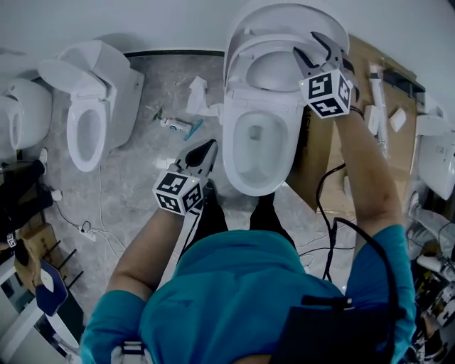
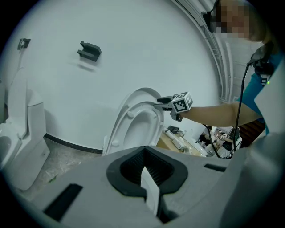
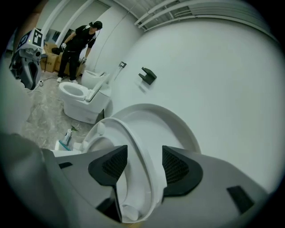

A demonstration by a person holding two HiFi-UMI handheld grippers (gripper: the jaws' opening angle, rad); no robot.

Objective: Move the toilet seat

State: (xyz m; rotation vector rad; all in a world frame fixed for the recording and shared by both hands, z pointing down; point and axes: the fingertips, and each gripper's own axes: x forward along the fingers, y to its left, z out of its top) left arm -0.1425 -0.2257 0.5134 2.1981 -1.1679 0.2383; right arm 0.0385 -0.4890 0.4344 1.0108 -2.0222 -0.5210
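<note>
The white toilet (image 1: 256,142) stands in the middle of the head view, with its seat (image 1: 239,58) and lid (image 1: 284,14) both raised against the wall. My right gripper (image 1: 307,44) is at the seat's upper right rim. In the right gripper view the seat's rim (image 3: 133,151) runs between the two pads, with a gap on each side, so the right gripper (image 3: 144,164) is open around it. My left gripper (image 1: 202,153) hovers by the bowl's front left and touches nothing. Its jaws (image 2: 147,171) are shut, pointing toward the raised seat (image 2: 142,120).
Two more toilets (image 1: 89,121) stand at the left. A tube and scraps of paper (image 1: 178,124) lie on the floor between the toilets. Flat cardboard with parts (image 1: 355,135) lies to the right of the bowl. A black cable (image 1: 328,213) hangs by my right arm. Another person (image 3: 80,40) stands far off.
</note>
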